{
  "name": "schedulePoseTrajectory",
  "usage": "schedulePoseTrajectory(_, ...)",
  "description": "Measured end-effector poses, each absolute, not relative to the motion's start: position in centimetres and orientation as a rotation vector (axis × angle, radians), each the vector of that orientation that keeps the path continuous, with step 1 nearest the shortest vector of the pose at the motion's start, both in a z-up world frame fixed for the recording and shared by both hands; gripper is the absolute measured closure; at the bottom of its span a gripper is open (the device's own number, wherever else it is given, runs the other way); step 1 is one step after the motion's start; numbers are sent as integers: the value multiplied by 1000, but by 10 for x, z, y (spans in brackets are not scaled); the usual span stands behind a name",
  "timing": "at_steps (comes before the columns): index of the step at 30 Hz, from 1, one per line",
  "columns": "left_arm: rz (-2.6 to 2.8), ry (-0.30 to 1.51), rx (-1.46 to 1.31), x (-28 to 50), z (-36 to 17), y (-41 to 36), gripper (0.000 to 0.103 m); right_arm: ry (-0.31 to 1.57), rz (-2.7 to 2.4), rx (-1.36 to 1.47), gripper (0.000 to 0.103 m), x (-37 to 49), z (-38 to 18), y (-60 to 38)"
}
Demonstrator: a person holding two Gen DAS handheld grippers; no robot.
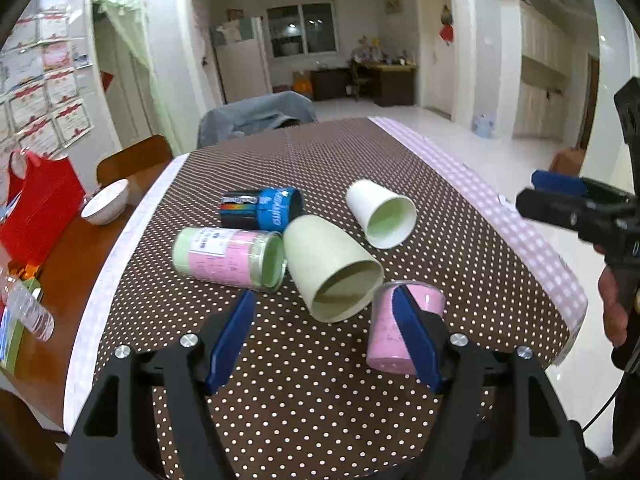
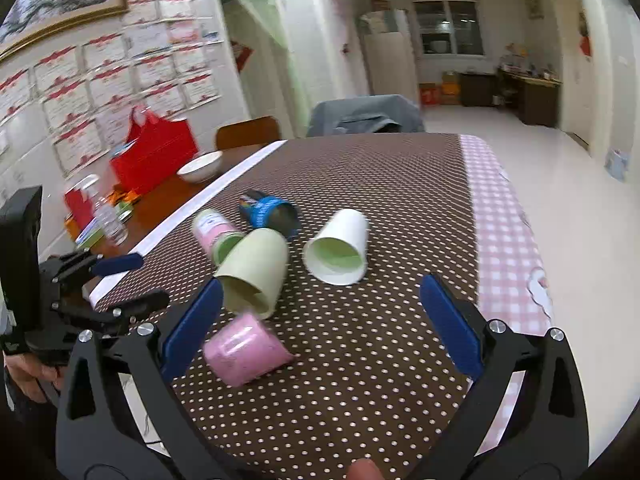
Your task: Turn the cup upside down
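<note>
Right now the pink cup (image 1: pixel 400 332) is standing mouth-down on the dotted surface (image 1: pixel 320 400), touching the right finger of the left gripper (image 1: pixel 324 340); both jaws are spreading empty, the right gripper (image 2: pixel 320 324) hovering farther.

Five cups (image 1: pixel 332 268) – four lying, one upended – one bowl (image 1: pixel 106 202), one bottle (image 1: pixel 30 308), two grippers (image 1: pixel 324 312)

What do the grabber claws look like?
Both look alike: the left gripper and right gripper have flat blue fingers on black angular frames with shiny silver bolts. A thin black cable hangs near the right one.
</note>
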State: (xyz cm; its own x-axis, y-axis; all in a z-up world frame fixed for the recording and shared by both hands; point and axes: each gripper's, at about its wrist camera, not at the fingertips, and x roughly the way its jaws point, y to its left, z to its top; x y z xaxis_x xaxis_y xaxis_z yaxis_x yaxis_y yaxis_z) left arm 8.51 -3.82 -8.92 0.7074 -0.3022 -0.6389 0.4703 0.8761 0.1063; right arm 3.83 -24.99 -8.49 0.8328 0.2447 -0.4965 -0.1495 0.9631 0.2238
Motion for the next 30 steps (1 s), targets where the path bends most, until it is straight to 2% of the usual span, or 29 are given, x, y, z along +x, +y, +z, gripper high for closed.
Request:
schedulePoseTrajectory(18, -228, 498, 143, 51, -50, 15, 33, 420, 454, -48, 6, 36, -52, -204)
schedulePoseTrajectory(24, -188, 468, 117, 44, -49, 23, 33, 394, 552, -225, 6, 39, -54, -189)
schedulePoseTrajectory(30, -161, 463, 101, 47, -55, 25, 32, 478, 706, -557, 6, 40, -85, -161)
